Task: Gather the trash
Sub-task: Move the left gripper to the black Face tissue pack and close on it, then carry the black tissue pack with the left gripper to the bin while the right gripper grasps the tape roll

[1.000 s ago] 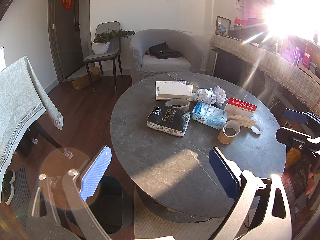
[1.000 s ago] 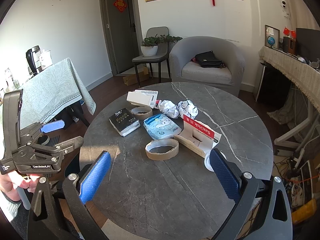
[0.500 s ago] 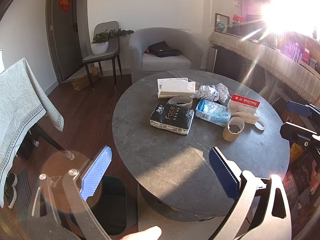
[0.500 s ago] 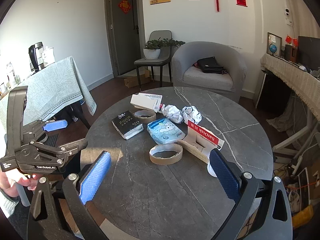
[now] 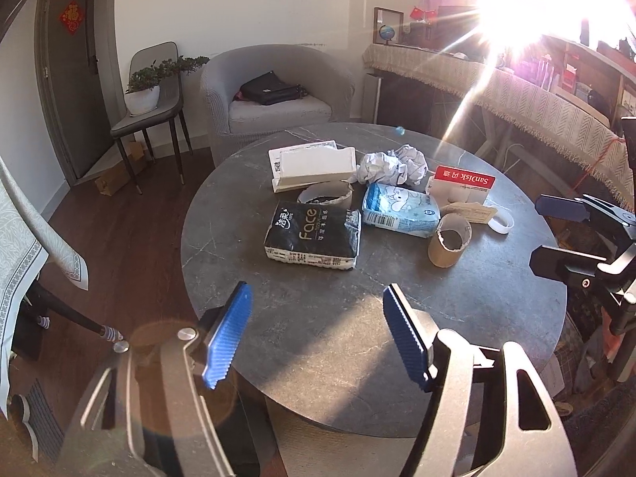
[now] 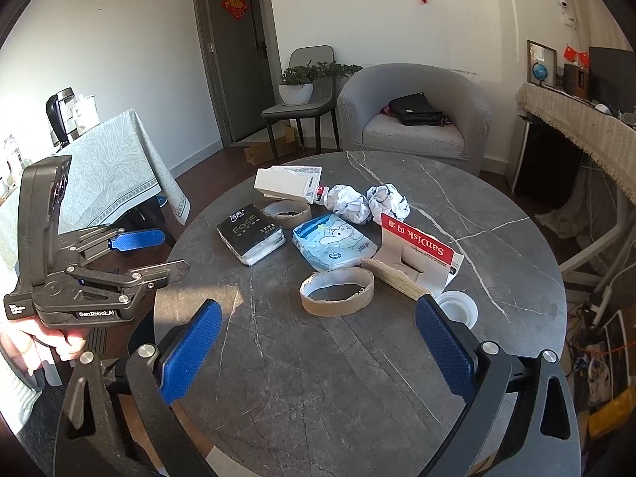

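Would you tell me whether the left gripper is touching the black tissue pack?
Apart: the left wrist view shows bare tabletop between the left gripper and the black tissue pack.

The left claw (image 5: 318, 334) is showing ribbed blue pads (image 5: 228, 334) on grey metal fingers with silver screw heads. Seen from the right claw (image 6: 314, 348), its black body is bearing a white "GenRobot.AI" marking. The right claw is wearing textured blue pads on black fingers. A pale knitted sleeve (image 6: 14, 377) is covering the wrist.

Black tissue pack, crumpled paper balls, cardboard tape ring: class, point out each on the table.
Black tissue pack (image 5: 312, 234): left wrist view, printed top face.
Crumpled paper balls (image 6: 367, 202): right wrist view, between both wads.
Cardboard tape ring (image 6: 337, 298): right wrist view, outer wall.
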{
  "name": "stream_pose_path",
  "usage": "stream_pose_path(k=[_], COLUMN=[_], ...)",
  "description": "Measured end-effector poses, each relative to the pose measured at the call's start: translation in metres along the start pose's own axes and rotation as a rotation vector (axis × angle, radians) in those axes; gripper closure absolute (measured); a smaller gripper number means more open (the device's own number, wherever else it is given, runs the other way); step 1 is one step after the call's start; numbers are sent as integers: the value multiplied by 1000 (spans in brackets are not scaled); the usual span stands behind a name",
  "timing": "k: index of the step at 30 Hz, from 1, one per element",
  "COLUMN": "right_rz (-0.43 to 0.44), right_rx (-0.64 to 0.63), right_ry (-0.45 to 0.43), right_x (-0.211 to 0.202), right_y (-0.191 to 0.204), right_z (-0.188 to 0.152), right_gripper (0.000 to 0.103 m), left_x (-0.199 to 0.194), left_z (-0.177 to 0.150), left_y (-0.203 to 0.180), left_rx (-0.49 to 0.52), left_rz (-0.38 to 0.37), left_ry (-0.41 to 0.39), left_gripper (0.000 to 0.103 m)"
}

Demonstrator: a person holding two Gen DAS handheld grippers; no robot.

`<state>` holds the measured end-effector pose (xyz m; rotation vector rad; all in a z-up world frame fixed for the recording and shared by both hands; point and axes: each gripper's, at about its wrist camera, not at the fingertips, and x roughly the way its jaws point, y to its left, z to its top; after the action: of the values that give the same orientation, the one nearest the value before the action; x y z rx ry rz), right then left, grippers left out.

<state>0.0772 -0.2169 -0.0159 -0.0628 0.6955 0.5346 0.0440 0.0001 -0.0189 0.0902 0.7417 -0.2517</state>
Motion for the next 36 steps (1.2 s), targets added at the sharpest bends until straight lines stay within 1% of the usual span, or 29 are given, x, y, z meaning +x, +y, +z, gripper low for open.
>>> stream_pose_path(k=[2, 4, 5, 6, 7, 8, 10, 11, 16, 21, 23, 24, 25, 29, 31, 36], right_rz=[8, 18, 23, 27, 28, 27, 27, 26, 20, -24, -31, -37, -53, -103, -102, -132], right_rx=[7, 13, 13, 13, 13, 13, 15, 20, 35, 31, 41, 42, 38, 25, 41, 47], right_ry=[19, 31, 37, 39, 40, 42, 46, 53, 71, 84, 87, 89, 93, 106, 108, 129], right_x=[8, 13, 15, 16, 17, 19, 23, 25, 36, 49, 54, 57, 59, 69, 74, 86], right_y=[-1, -1, -1, -1, 0, -1, -2, -3, -6, -4, -3, -2, -1, 2, 2, 0], right_z=[-1, -2, -3, -3, -3, -3, -3, -4, -5, -3, -2, -1, -1, 3, 6, 12], right_gripper=[12, 12, 12, 12, 12, 12, 12, 12, 12, 12, 12, 12, 12, 12, 14, 26], left_x=[9, 17, 21, 26, 30, 34, 42, 47, 73, 85, 88, 91, 93, 96, 94, 90], left_z=[3, 8, 10, 13, 16, 18, 23, 25, 32, 39, 40, 39, 38, 38, 37, 33], left_y=[0, 2, 4, 6, 6, 5, 4, 3, 6, 5, 3, 2, 2, 4, 5, 10], left_rx=[25, 51, 55, 56, 61, 74, 104, 115, 144, 155, 157, 158, 156, 134, 122, 86], left_rz=[-21, -33, -43, -54, -62, -65, -56, -55, -49, -74, -64, -56, -53, -62, -67, -75], left_ry=[16, 20, 21, 28, 29, 27, 34, 40, 72, 61, 63, 72, 81, 78, 76, 77], left_gripper=[36, 36, 33, 24, 20, 19, 14, 14, 14, 14, 15, 22, 27, 29, 31, 32])
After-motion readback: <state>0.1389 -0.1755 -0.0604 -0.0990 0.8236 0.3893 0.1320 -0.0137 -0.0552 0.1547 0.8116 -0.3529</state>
